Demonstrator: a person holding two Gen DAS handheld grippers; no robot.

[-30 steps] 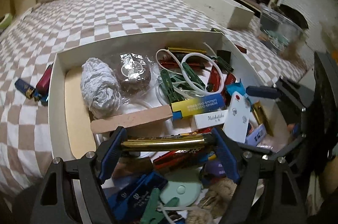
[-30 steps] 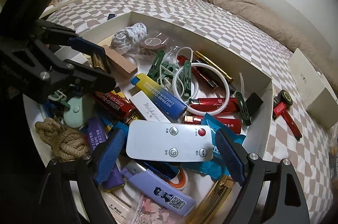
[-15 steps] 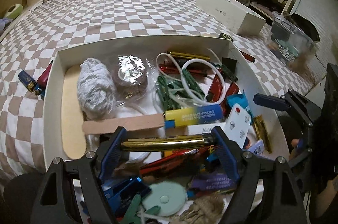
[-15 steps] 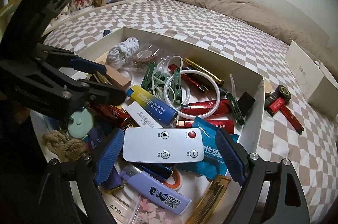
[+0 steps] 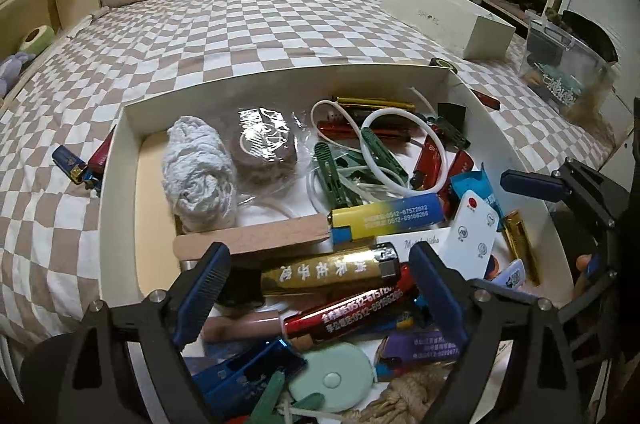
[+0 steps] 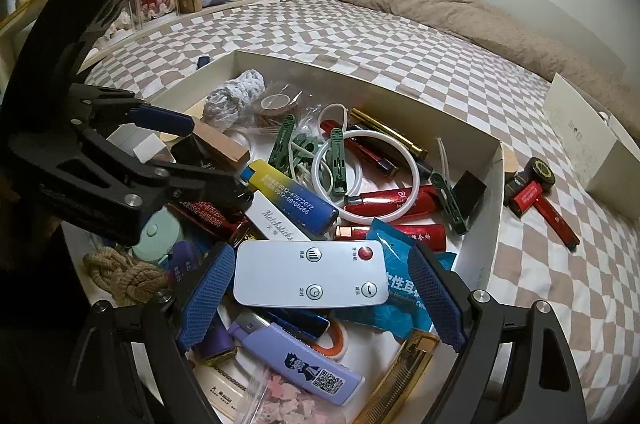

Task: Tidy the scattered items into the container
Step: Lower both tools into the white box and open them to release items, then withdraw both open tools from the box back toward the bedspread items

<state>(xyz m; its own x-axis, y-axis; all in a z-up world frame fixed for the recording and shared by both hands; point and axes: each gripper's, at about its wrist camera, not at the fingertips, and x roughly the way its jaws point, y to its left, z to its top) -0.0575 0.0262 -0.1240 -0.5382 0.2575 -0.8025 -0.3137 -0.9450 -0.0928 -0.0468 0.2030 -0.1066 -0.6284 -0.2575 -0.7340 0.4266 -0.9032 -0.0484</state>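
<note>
Container was a big white cardboard box sitting on the checkered bed, already crammed with stuff. Left gripper hung over the box's near edge, and its jaws had just been opening, so the gold lighter lay loose between the blue pads on top of a red lighter, neither pad pressing it. Right gripper was partway spread around the white remote; the left pad looked right up against the remote's end, the right pad close to the other end, but I couldn't tell if it actually had a grip. A few strays sat outside on the bed: a blue lighter by the box's left wall, and a red stick plus a black roll of tape off its right wall.
</note>
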